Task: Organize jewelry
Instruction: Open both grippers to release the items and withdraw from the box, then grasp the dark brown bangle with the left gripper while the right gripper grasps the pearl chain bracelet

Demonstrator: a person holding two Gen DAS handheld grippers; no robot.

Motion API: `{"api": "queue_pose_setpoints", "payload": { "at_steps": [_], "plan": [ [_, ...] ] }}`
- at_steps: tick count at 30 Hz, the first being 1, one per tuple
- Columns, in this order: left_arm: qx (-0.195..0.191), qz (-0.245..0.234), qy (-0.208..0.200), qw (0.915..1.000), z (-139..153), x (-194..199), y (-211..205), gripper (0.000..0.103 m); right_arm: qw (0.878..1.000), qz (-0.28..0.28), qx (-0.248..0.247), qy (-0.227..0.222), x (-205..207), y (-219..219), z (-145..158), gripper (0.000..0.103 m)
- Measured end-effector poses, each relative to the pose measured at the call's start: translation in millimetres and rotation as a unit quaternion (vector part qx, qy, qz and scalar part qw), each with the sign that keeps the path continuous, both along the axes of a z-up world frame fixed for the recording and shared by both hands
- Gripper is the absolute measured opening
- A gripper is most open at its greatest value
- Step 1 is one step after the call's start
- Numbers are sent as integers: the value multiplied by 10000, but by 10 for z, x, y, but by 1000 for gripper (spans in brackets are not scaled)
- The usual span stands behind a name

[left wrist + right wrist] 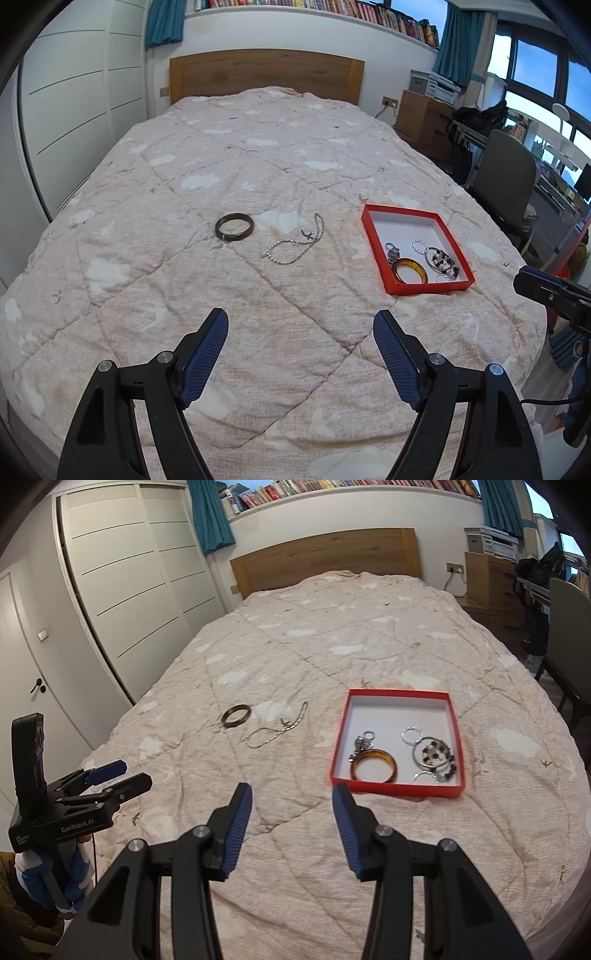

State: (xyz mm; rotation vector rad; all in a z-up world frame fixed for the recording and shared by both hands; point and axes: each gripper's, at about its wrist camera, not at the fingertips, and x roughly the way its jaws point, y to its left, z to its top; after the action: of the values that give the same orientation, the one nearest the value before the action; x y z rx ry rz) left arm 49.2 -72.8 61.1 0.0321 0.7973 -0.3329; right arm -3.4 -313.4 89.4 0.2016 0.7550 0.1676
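A red tray (374, 236) (457, 716) with a white floor lies on the bed and holds an amber bangle (410, 272) (373, 766), silver rings and a beaded bracelet (436, 755). A dark brown bangle (234, 227) (236, 715) and a silver chain (295, 242) (275, 731) lie on the quilt left of the tray. My left gripper (301, 325) is open and empty above the near quilt; it also shows in the right wrist view (122, 775). My right gripper (292, 801) is open and empty just before the tray's near left corner.
The bed (258, 155) carries a pink quilt with white clouds and a wooden headboard (266, 75). A white wardrobe (140, 590) stands on the left. A chair (506, 177), desk and wooden nightstand (421, 118) stand on the right.
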Motion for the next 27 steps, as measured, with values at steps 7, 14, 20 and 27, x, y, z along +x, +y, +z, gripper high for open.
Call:
{"api": "queue_pose_setpoints", "payload": {
  "at_steps": [7, 14, 20, 27],
  "plan": [
    [-76, 349, -163, 9992, 28, -117, 230, 87, 9998, 218, 28, 29, -50, 189, -11, 44],
    [-7, 308, -139, 9994, -36, -114, 271, 87, 9992, 362, 78, 136, 41, 294, -94, 44],
    [170, 445, -36, 9989, -153, 8, 272, 87, 9982, 499, 78, 309, 194, 338, -239, 44],
    [236, 576, 110, 9980, -277, 264, 296, 87, 9968, 594, 106, 524, 478, 334, -406, 44]
  ]
}}
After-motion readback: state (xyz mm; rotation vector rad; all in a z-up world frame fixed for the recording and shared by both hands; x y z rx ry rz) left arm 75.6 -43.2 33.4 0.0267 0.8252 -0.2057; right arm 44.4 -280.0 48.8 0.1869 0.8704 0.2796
